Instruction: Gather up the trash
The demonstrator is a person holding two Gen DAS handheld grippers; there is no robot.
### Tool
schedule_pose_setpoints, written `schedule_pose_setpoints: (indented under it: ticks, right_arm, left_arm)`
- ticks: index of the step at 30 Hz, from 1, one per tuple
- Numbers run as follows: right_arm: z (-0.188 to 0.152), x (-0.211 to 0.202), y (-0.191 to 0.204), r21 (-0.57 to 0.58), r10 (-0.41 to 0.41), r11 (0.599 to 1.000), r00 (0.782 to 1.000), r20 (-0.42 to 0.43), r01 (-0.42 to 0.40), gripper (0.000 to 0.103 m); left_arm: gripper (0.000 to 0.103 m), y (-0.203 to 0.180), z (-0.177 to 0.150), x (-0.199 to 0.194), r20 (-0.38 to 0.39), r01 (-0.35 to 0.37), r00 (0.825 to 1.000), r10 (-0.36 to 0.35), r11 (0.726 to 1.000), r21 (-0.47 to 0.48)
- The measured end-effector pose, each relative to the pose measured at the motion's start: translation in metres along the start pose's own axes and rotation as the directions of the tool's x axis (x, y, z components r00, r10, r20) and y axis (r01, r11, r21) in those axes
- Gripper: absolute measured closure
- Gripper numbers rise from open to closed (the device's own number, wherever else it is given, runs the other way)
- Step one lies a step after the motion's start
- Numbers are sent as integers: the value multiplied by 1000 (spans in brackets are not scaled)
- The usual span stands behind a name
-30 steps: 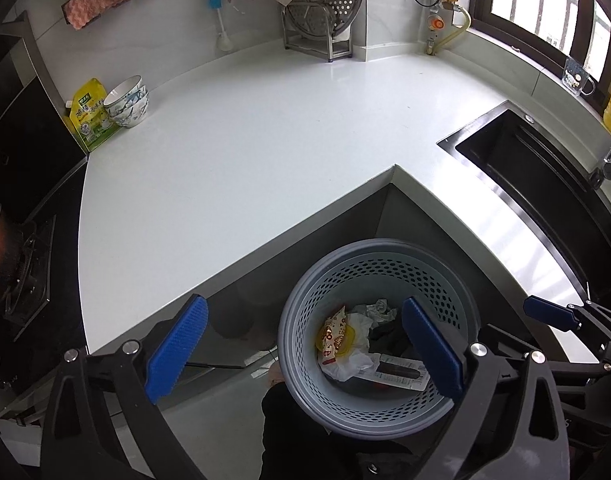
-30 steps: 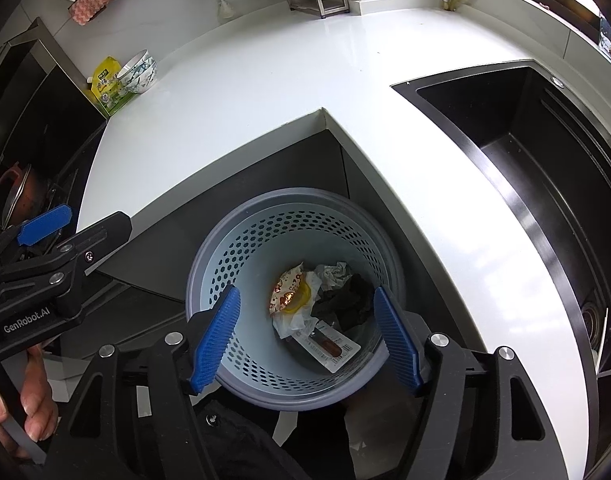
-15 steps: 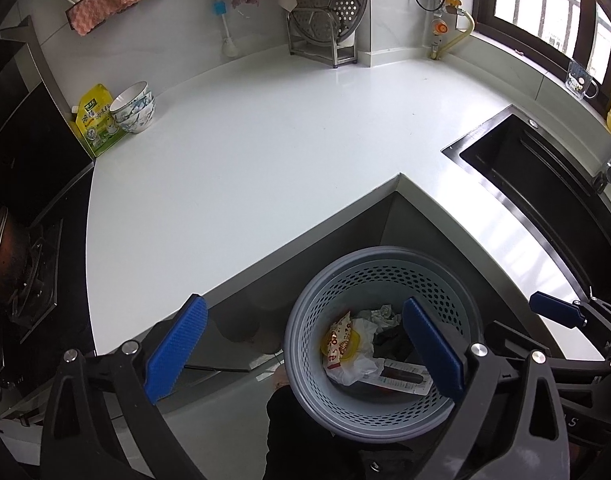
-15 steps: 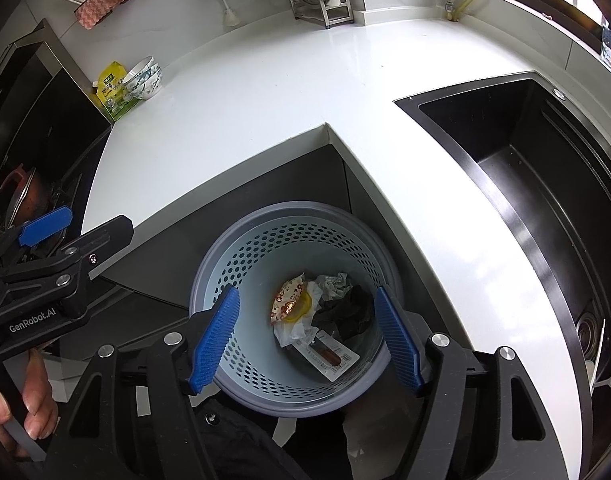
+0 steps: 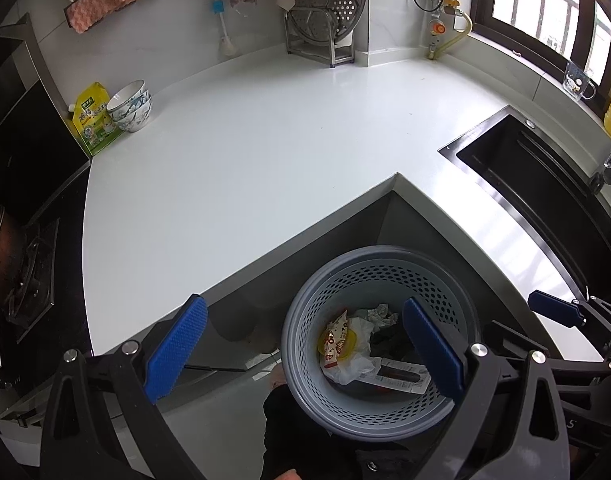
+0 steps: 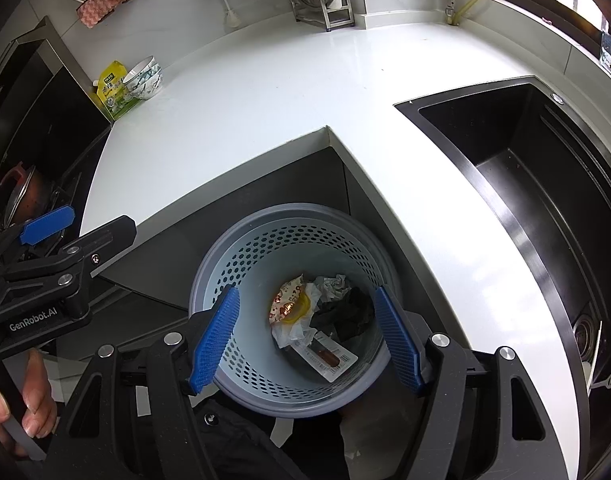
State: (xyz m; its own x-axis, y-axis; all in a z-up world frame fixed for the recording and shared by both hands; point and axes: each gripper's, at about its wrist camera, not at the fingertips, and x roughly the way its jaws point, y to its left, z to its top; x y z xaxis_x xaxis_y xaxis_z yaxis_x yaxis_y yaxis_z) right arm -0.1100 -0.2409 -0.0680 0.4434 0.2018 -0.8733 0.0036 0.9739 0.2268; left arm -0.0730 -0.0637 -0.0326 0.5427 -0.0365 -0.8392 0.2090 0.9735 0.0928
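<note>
Hovering above the round grey-blue perforated plastic waste basket [image 6: 305,216], the right gripper [image 6: 305,340] has its two blue ribbed fingers spread wide, one over each side of the basket's near rim, with nothing held between them. The left gripper [image 5: 305,352] is likewise fully spread and empty; its right blue finger [image 5: 433,348] hangs over the basket's opening [image 5: 385,256] while its left finger sits over the dark cabinet front beside it.

The basket stands on the floor in the inner corner of the L-shaped white countertop [image 5: 265,152], just below its edge. Inside lies the collected trash: a red-and-white printed snack wrapper with a yellow round piece [image 6: 289,304], a crumpled white tissue [image 6: 331,282], a dark crumpled piece [image 6: 349,314], a thin white plastic bag [image 5: 351,364], and a flat white sachet with a dark sausage-shaped content [image 6: 329,356] nearest the rim.

On the countertop's far left end stand stacked white patterned bowls [image 5: 130,106] touching a yellow-green refill pouch [image 5: 91,120]. A black sink [image 6: 525,184] is set into the right leg of the counter, and a steel rack [image 5: 325,12] stands at the back wall.
</note>
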Motion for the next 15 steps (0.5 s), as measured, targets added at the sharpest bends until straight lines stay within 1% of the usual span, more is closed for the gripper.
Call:
schedule_pose_setpoints:
  ticks: [15]
  right_arm:
    - [-1,1,2,-5,1,1000,1000,-1,-1,36]
  left_arm:
    - [6,2,-1,2,-14,4,1000,-4,1000,-7]
